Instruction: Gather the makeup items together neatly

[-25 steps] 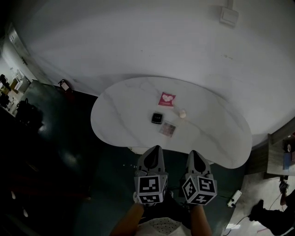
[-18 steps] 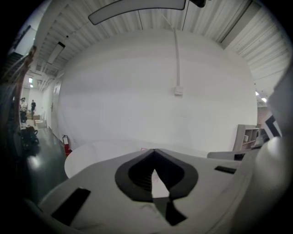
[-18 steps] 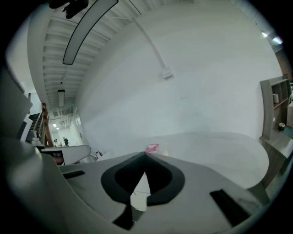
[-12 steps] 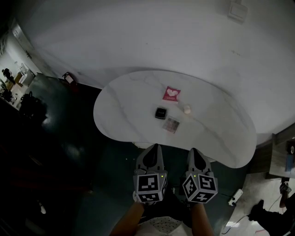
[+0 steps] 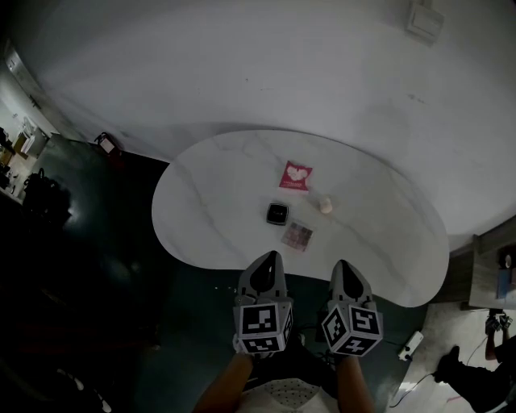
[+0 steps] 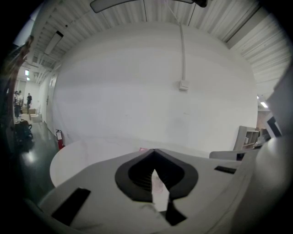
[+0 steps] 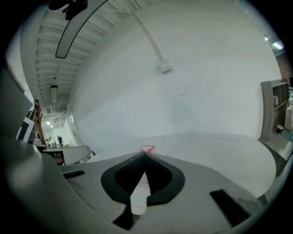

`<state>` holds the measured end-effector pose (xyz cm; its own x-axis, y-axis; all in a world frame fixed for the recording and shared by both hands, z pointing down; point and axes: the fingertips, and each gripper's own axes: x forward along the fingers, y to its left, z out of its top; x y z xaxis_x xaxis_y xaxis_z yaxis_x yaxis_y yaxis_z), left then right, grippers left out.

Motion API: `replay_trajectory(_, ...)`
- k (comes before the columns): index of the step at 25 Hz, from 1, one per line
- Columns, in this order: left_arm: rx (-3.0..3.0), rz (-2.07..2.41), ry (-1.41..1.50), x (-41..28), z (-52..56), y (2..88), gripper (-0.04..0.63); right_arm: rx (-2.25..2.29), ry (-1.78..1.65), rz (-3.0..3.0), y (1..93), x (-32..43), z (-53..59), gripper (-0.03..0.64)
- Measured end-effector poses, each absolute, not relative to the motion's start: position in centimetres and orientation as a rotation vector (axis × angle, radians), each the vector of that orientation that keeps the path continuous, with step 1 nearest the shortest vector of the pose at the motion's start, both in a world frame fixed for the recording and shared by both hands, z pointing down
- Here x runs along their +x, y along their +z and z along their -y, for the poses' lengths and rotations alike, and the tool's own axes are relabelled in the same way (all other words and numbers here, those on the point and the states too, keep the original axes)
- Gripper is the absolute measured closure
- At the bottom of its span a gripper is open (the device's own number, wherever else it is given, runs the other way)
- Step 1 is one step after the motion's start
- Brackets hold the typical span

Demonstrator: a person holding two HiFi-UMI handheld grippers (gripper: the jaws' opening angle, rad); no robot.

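On the white oval table point(image 5: 210, 202) lie a red packet with a white heart point(image 5: 295, 175), a small black square compact point(image 5: 276, 213), a pale round puff point(image 5: 326, 205) and a small pinkish palette point(image 5: 297, 235). My left gripper point(image 5: 268, 260) and right gripper point(image 5: 343, 266) hover side by side at the table's near edge, both shut with nothing in them. In the left gripper view the gripper point(image 6: 154, 151) points over the table, with a sliver of the red packet point(image 6: 143, 149) just left of its tip. The right gripper point(image 7: 144, 154) points at the red packet point(image 7: 147, 149).
A white wall rises behind the table, with a small box point(image 5: 424, 19) mounted on it. A red fire extinguisher point(image 6: 57, 138) stands on the dark floor at the left. Shelving point(image 5: 493, 270) and clutter sit at the right edge.
Both grippers have moved a little forward toward the table's near edge, still shut. The items on the table have not moved.
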<state>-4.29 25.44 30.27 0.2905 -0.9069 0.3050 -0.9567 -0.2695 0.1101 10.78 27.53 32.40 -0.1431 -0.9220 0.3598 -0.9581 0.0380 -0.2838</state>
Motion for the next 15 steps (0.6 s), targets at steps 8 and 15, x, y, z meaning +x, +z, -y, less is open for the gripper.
replay_trajectory(8, 2.313, 1.651, 0.276, -5.3, -18.3, 30.6, 0.566, 1.995, 0.719, 2.172, 32.8, 8.9, -20.8, 0.606)
replay_trajectory(15, 2.304, 1.604, 0.297, -6.9, -13.2, 32.0, 0.566, 2.025, 0.754, 2.116, 34.0, 7.8, -15.7, 0.606)
